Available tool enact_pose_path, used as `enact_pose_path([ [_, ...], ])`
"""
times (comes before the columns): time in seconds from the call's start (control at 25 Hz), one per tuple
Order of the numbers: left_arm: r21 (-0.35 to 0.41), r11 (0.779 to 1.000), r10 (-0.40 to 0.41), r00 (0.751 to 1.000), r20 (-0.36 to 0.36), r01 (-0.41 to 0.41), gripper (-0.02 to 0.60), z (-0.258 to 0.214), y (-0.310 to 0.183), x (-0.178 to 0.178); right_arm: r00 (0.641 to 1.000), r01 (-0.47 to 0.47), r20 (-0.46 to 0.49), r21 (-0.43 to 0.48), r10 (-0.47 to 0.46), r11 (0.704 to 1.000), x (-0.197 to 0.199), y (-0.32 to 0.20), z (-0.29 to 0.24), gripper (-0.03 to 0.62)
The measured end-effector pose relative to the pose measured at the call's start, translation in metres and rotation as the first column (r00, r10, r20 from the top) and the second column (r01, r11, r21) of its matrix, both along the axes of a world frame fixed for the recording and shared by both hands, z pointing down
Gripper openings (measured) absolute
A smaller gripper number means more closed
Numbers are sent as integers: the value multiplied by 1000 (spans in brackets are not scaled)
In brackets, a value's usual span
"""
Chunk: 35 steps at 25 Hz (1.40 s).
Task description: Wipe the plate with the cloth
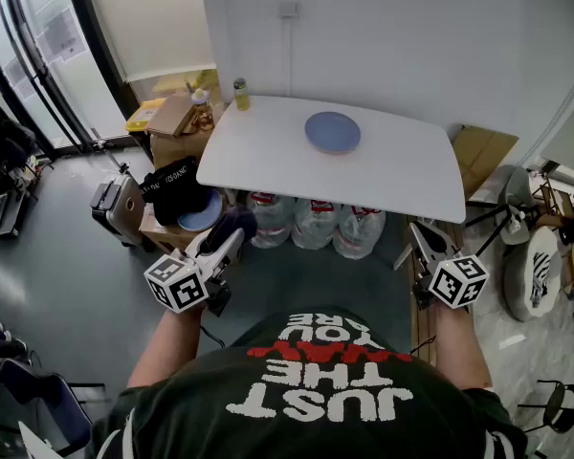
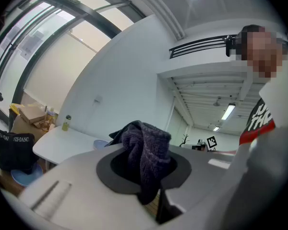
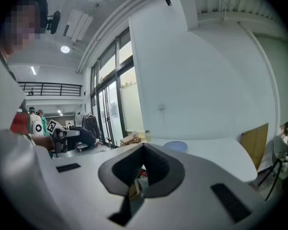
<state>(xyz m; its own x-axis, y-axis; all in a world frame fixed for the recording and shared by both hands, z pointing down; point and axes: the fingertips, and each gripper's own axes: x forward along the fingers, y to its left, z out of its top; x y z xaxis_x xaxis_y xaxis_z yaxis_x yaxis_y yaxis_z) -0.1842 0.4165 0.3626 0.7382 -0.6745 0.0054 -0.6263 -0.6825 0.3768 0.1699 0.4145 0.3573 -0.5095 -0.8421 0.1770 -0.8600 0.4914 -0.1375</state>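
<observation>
One dark, bunched knit cloth [image 2: 146, 150]

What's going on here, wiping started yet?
Not yet. A person stands back from the white table, holding tongs in each hand. The left tongs are shut on a dark cloth. The right tongs are shut with nothing between them. The blue plate sits on the table, well ahead of both tongs, and nothing is touching it.
</observation>
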Motion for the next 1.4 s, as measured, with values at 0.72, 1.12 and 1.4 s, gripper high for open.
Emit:
enact_pose_path([
  [0.72,-10,1000,13,1000,12,-13,55,-5,-10,26,1000,26,11,-15,-25,1000,13,-3,-1,3],
  [1.12,-10,1000,23,1000,9,-23,55,-12,-8,103,997,75,17,-16,-74,997,73,17,5,3],
  [1.4,-45,999,29,1000,1,-29,55,2,-19,146,996,92,5,-43,-92,995,111,4,22,3],
])
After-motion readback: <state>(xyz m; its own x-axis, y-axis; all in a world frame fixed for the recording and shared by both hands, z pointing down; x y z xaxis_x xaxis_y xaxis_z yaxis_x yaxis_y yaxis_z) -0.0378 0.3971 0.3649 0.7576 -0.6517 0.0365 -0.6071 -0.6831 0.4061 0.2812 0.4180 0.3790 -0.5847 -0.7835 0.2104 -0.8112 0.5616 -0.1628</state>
